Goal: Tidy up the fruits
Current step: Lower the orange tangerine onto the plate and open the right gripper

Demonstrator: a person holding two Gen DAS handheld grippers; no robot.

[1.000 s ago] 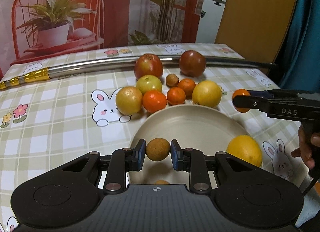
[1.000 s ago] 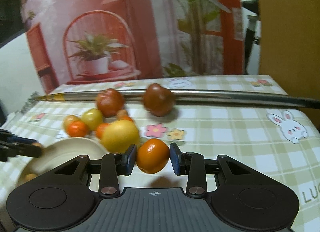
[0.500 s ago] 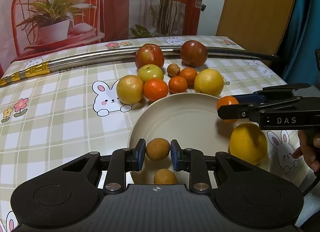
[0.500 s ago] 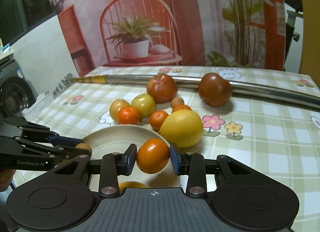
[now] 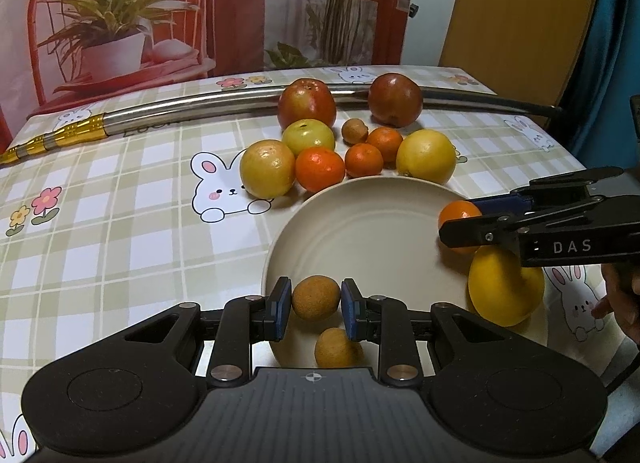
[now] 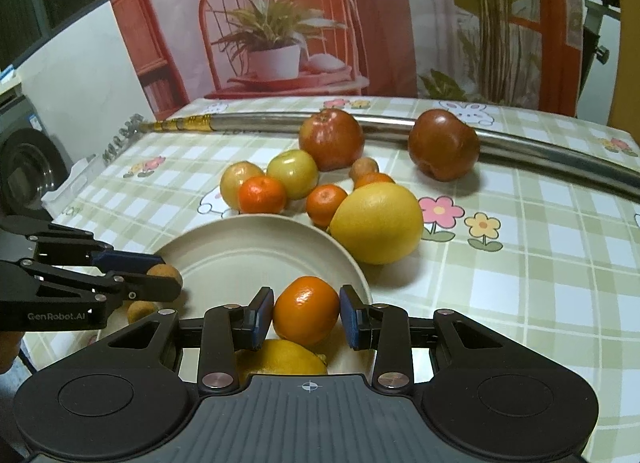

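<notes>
A cream plate [image 5: 360, 219] [image 6: 248, 247] lies on the checked tablecloth. My left gripper [image 5: 314, 305] is shut on a small brown fruit [image 5: 315, 298] above the plate's near rim; a second brown fruit [image 5: 335, 348] rests on the plate below it. My right gripper [image 6: 306, 315] is shut on a small orange [image 6: 306, 309] over the plate's right edge, with a yellow lemon [image 6: 280, 357] [image 5: 505, 289] lying under it. From the left wrist view the right gripper [image 5: 456, 223] reaches in from the right. Behind the plate sit apples, mandarins and a big yellow citrus [image 6: 376, 223].
A long steel scabbard with a gold end [image 5: 192, 111] lies across the far side of the table. A red apple [image 5: 307, 103] and a darker one [image 5: 395, 99] rest against it. A person's fingers [image 5: 622, 303] show at the right edge.
The right gripper has swung left with its orange, from beside the big yellow citrus to over the plate's edge. The left gripper has stayed in place with the brown fruit.
</notes>
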